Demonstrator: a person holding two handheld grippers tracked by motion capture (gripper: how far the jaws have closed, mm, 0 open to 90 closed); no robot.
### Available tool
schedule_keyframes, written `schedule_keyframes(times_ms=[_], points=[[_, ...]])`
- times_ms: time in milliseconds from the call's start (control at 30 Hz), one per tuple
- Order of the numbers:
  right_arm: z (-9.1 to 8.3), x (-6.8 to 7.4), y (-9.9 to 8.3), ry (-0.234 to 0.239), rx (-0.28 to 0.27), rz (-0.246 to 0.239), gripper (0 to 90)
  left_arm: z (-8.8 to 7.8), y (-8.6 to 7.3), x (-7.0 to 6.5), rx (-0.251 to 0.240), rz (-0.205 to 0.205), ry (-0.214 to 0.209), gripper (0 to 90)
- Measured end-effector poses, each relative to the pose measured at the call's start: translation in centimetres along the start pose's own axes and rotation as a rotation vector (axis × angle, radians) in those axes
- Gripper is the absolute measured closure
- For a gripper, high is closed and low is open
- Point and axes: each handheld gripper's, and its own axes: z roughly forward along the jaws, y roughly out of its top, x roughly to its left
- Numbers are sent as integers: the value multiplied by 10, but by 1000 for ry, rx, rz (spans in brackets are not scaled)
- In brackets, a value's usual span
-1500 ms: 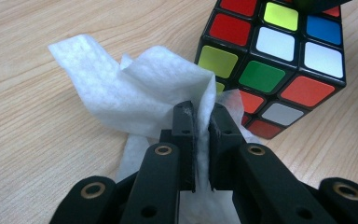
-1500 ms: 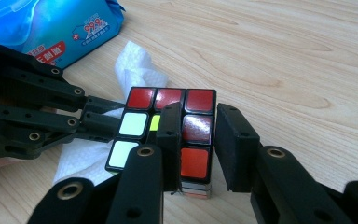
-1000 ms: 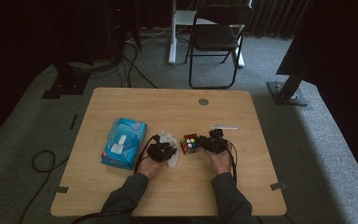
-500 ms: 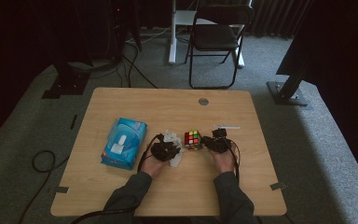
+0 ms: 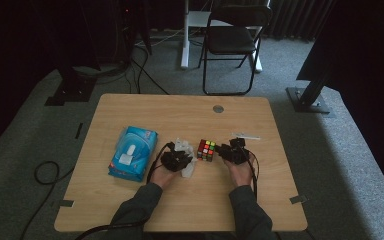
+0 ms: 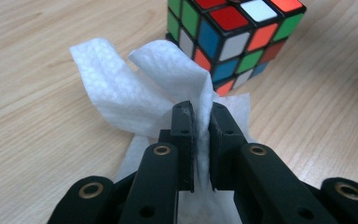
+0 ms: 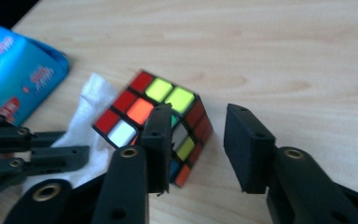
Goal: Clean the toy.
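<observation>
Since a moment ago, the puzzle cube (image 5: 206,149) has slid a little toward the white wipe (image 5: 185,159), and the right gripper (image 5: 226,151) has just been opening its jaws. Now those jaws stand a bit apart, and in the right gripper view the cube (image 7: 157,122) sits just past the left jaw, partly behind it, with bare table (image 7: 279,56) showing through the gap. I cannot tell if that jaw touches the cube. The left gripper (image 6: 200,119) is pinched tight on the wipe (image 6: 140,91), and the wipe puffs up above its jaws. In the left gripper view the cube (image 6: 233,35) is at about one o'clock from the jaws, resting on a corner of the wipe. In the high view, the cube lies on the table between both grippers, near the middle. A blue pack (image 5: 132,152) lies at nine o'clock from the left gripper (image 5: 179,159), flat on the wood. One small white strip (image 5: 246,135) lies at twelve o'clock from the right gripper.
</observation>
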Motion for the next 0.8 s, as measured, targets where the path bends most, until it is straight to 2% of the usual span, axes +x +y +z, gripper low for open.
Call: schedule_keyframes(times_ms=[133,267,333,433,667,800], points=[[0,6,5,27,-28,-7,574,-3,2,4,-14,-13,12,826],[8,11,5,33,-3,-15,566,-5,4,6,-22,-17,17,826],[15,13,3,39,27,-17,565,-7,6,8,-28,-18,22,826],[18,14,2,58,32,-15,584,-8,7,10,-34,-24,27,826],[20,21,3,103,62,-81,629,-13,14,11,-68,-26,27,827],[20,23,3,112,67,-94,643,-14,16,11,-72,-25,29,830]])
